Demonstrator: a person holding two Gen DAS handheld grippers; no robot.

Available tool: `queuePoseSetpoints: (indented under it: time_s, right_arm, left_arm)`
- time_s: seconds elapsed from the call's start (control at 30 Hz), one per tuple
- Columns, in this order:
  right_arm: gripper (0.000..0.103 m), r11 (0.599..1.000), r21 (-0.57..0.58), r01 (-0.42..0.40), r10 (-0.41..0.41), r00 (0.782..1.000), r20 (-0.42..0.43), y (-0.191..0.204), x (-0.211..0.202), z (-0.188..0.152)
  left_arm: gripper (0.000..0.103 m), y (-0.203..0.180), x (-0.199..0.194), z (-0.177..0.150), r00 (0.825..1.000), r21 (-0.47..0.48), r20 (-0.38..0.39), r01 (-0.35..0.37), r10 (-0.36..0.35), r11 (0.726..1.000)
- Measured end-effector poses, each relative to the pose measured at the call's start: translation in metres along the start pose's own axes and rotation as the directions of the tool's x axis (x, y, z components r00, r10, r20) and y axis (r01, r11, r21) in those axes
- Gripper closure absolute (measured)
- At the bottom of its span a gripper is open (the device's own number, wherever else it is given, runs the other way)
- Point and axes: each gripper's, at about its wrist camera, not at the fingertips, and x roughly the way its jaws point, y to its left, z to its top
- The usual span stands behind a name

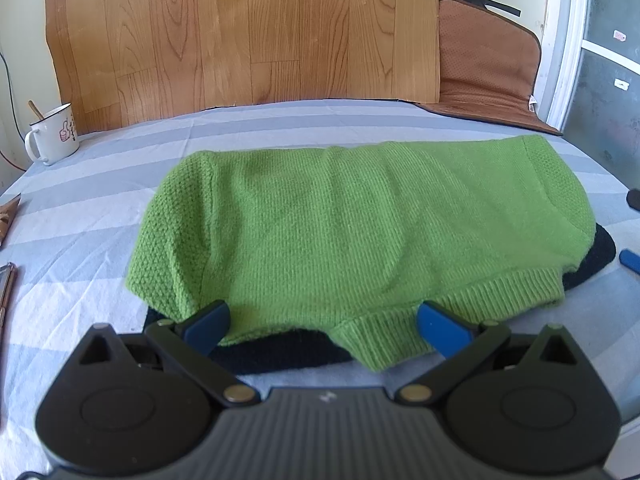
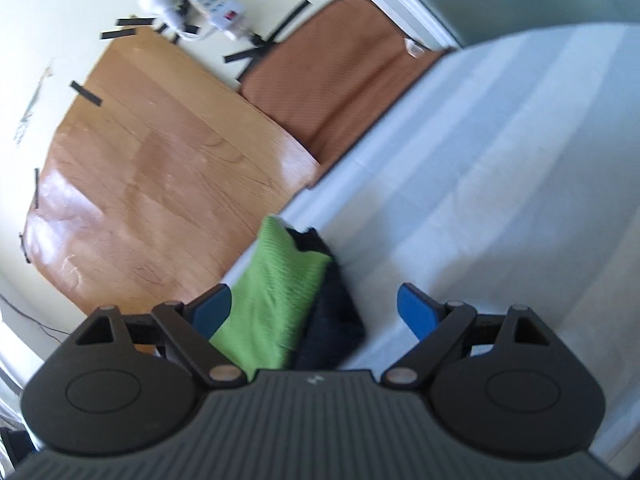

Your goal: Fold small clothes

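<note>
A green knitted sweater lies flat on the striped blue-and-white cloth, on top of a dark garment that peeks out at the near and right edges. My left gripper is open at the sweater's near edge, with the ribbed hem between its blue fingers and no pad pressing on it. My right gripper is open at the sweater's right end. In its blurred, tilted view the green sweater and the dark garment lie between the wide jaws. A blue right fingertip shows at the edge of the left wrist view.
A white enamel mug with a stick in it stands at the cloth's far left. A wood-pattern sheet and a brown mat lean on the wall behind. A power strip hangs on the wall. Small items lie at the left edge.
</note>
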Motion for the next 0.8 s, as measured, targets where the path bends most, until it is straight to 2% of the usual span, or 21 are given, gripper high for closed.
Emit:
queuePoseSetpoints:
  time_s: [0.43, 0.67, 0.8]
  right_arm:
    - [0.007, 1.0, -0.011, 0.018, -0.019, 1.0, -0.004, 0.005, 0.003, 0.0]
    - [0.001, 0.999, -0.024, 0.027, -0.027, 1.0, 0.007, 0.009, 0.005, -0.003]
    - [0.0, 0.999, -0.025, 0.023, -0.022, 1.0, 0.02, 0.01, 0.005, -0.004]
  left_arm:
    - [0.0, 0.003, 0.0, 0.0, 1.0, -0.006, 0.004, 0.015, -0.015, 1.0]
    - [0.0, 0.006, -0.001, -0.002, 1.0, -0.002, 0.01, 0.024, -0.024, 1.0]
    - [0.0, 0.006, -0.002, -0.004, 0.999, -0.004, 0.014, 0.029, -0.029, 1.0]
